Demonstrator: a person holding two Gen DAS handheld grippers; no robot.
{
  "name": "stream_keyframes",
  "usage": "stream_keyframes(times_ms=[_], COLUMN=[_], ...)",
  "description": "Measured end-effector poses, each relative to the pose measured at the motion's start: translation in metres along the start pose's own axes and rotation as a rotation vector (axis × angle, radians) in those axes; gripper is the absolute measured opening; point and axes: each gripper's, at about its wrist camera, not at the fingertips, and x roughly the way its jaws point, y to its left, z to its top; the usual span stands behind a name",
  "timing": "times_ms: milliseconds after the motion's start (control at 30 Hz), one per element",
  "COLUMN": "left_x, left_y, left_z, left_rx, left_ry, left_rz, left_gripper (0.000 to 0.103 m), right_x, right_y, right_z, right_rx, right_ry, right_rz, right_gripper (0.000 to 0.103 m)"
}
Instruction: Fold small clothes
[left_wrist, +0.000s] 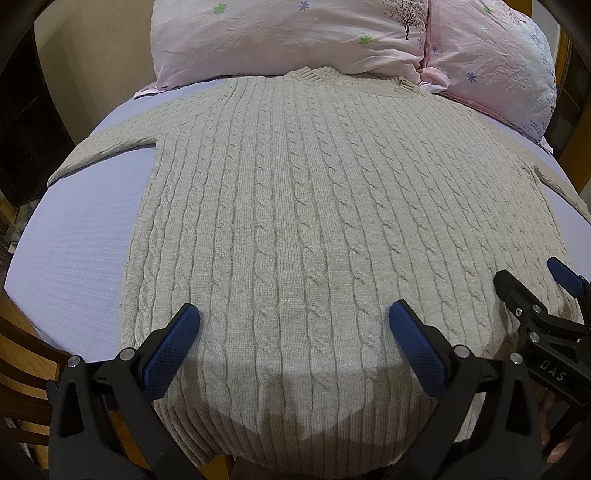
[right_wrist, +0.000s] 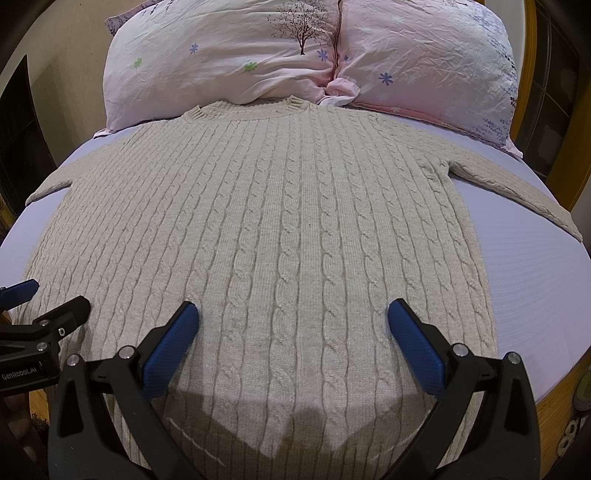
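A beige cable-knit sweater (left_wrist: 295, 206) lies flat on the bed, collar at the far end by the pillows, hem nearest me, both sleeves spread out to the sides. It also shows in the right wrist view (right_wrist: 280, 236). My left gripper (left_wrist: 293, 317) is open and empty, hovering over the left part of the hem. My right gripper (right_wrist: 293, 317) is open and empty over the right part of the hem. The right gripper shows at the right edge of the left wrist view (left_wrist: 532, 280); the left gripper shows at the left edge of the right wrist view (right_wrist: 44, 299).
The bed has a pale lilac sheet (left_wrist: 74, 251) that also shows right of the sweater (right_wrist: 535, 266). Two pink floral pillows (left_wrist: 288, 37) (right_wrist: 424, 59) lie at the head, touching the collar. Wooden floor and bed frame (left_wrist: 22, 354) sit below the near edge.
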Motion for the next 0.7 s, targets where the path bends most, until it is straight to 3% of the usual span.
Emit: stream_keyframes(times_ms=[700], left_x=[-0.0001], left_y=[0.0000], left_z=[-0.0001], left_rx=[0.000], left_ry=[-0.001], left_rz=[0.000], left_gripper=[0.102], right_x=[0.0009], right_y=[0.0022], right_z=[-0.0006], right_rx=[0.000], right_ry=[-0.001], right_rz=[-0.001], right_gripper=[0.101])
